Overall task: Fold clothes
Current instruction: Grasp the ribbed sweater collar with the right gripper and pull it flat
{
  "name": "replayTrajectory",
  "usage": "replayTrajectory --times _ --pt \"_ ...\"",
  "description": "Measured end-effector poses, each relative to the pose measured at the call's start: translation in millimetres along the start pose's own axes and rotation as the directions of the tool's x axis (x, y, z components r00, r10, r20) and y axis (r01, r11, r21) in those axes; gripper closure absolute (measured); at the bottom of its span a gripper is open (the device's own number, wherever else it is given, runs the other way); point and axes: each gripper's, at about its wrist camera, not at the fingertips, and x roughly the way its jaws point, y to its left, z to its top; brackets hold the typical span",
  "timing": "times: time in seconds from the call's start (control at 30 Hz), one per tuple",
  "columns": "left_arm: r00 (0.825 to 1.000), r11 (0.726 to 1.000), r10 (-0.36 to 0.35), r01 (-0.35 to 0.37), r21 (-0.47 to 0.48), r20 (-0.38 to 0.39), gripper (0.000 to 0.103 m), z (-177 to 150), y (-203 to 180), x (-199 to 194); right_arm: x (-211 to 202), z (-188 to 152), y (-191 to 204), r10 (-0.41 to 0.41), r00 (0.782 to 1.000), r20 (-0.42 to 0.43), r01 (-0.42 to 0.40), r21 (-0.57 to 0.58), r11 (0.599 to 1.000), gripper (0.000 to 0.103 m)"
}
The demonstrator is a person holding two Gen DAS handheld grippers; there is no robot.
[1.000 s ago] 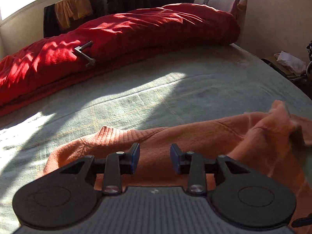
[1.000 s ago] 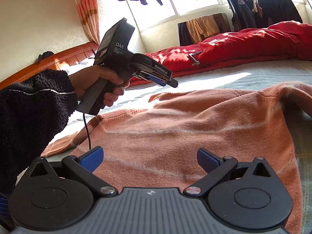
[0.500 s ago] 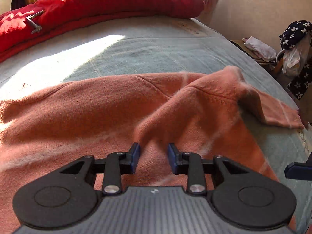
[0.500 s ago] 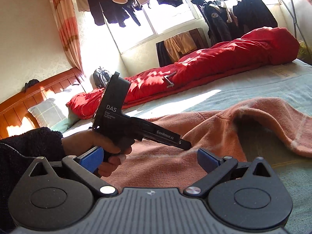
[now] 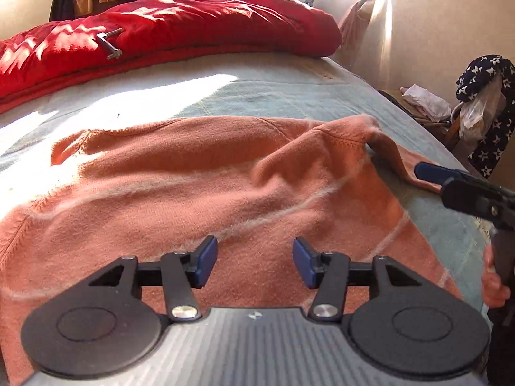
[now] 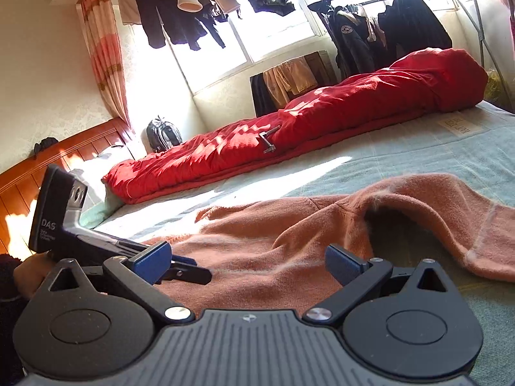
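- Two grippers work over one orange sweater (image 5: 199,193), which lies spread on the pale green bed cover (image 5: 289,90); in the left wrist view it fills the centre and runs out toward 9 o'clock.
- One part of the sweater, apparently a sleeve (image 6: 450,206), is folded up into a raised hump at about 2 o'clock in the left wrist view; its end trails off flat toward 3 o'clock in the right wrist view.
- Left gripper (image 5: 254,262): its jaws are opening, the blue pads stand apart above the knit, and nothing is caught between them.
- Right gripper (image 6: 248,259): jaws spread wide and empty, pointing low across the sweater; seen from the left wrist camera it comes in at 3 o'clock, just beside the trailing cloth.
- Step in hand, as I judge it: a release, with the sleeve only partly brought in and the garment's body still unfolded and wrinkled.
- Next move probably calls for the right gripper to take the loose end of the sleeve at its edge, pinching few layers, and lay it flat across the body.
- Soft, fuzzy knit is likely to drag and bunch, so a lift before the carry would help.
- A red quilt (image 5: 161,32) lies rolled along the far side of the bed at 12 o'clock, well apart from the work.
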Motion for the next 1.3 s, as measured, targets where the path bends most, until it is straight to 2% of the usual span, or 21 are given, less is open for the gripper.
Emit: replayTrajectory --times 0.03,0.1,0.13,0.17,0.2,0.23,0.3,0.37,0.43,0.53,0.63,0.73,0.83,0.93,1.13,1.17,1.2,1.3 --pt "1.0 1.0 0.001 -0.001 0.004 0.018 0.038 -7.6 0.6 -8.6 2.7 9.3 0.5 0.01 1.0 -0.008 -0.01 -0.019 1.0 0.004" --pt "0.998 1.0 0.015 -0.015 0.004 0.055 0.036 -23.9 4.4 -24.1 14.3 33.4 4.8 0.019 0.999 -0.045 -0.024 -0.108 0.994 0.023" --pt "0.998 1.0 0.022 -0.022 0.001 0.067 0.036 -30.3 6.9 -27.7 24.0 48.2 8.0 0.007 0.998 -0.068 -0.018 -0.167 0.986 0.029" --pt "0.997 1.0 0.027 -0.027 -0.004 0.073 0.036 -36.3 9.0 -30.0 33.6 60.9 10.3 -0.012 0.996 -0.089 -0.008 -0.216 0.976 0.042" --pt "0.997 0.999 0.032 -0.031 -0.013 0.074 0.036 -41.7 10.8 -30.5 47.5 73.1 10.5 -0.043 0.992 -0.121 0.011 -0.253 0.968 0.049" --pt "0.997 0.999 0.035 -0.033 -0.018 0.074 0.036 -46.0 12.4 -30.2 66.2 85.9 8.5 -0.082 0.983 -0.165 0.032 -0.288 0.957 0.052" --pt "0.996 0.999 0.037 -0.035 -0.023 0.082 0.036 -51.2 13.9 -29.3 100.0 102.1 -0.8 -0.152 0.961 -0.232 0.072 -0.321 0.944 0.078" --pt "0.996 0.999 0.033 -0.033 -0.012 0.084 0.036 -54.0 13.8 -27.2 137.2 113.3 -18.7 -0.231 0.924 -0.305 0.124 -0.331 0.935 0.086" --pt "0.996 1.0 0.026 -0.027 0.004 0.088 0.036 -55.6 13.3 -25.7 169.0 119.7 -40.4 -0.289 0.885 -0.364 0.171 -0.324 0.93 0.086" --pt "0.997 1.0 0.009 -0.011 0.027 0.082 0.036 -57.2 11.7 -22.4 202.2 122.7 -80.0 -0.299 0.836 -0.459 0.215 -0.226 0.95 0.086" --pt "0.997 0.998 0.004 -0.009 0.058 0.081 0.035 -59.4 8.7 -19.2 223.3 118.7 -118.7 -0.224 0.807 -0.547 0.243 -0.039 0.969 0.086" --pt "0.997 0.998 -0.011 0.006 0.059 0.074 0.035 -60.7 9.2 -15.7 238.0 111.4 -135.8 -0.15 0.783 -0.603 0.251 0.085 0.964 0.083" --pt "0.998 0.999 -0.01 0.007 0.054 0.066 0.035 -62.4 9.2 -13.3 243.7 101.9 -126.4 -0.077 0.778 -0.624 0.202 0.133 0.97 0.083" --pt "0.998 0.998 -0.009 0.006 0.056 0.063 0.035 -63.9 8.3 -13.6 235.1 96.9 -98.2 -0.044 0.788 -0.614 0.137 0.104 0.985 0.084" --pt "0.998 0.998 -0.022 0.018 0.061 0.067 0.034 -64.2 5.0 -16.4 205.6 88.2 -41.7 -0.006 0.787 -0.616 0.016 0.011 1.0 0.087" --pt "0.998 0.998 -0.022 0.017 0.063 0.064 0.033 -64.0 4.3 -16.0 200.2 86.1 -33.8 0.006 0.788 -0.616 -0.008 -0.001 1.0 0.085" --pt "0.998 0.998 -0.02 0.016 0.065 0.062 0.033 -63.9 3.6 -15.3 195.6 83.5 -26.4 0.014 0.788 -0.615 -0.029 -0.015 0.999 0.074" --pt "0.998 0.997 -0.01 0.006 0.071 0.057 0.033 -63.9 1.7 -13.9 187.5 72.0 -6.9 -0.039 0.791 -0.61 -0.045 -0.122 0.992 0.072"
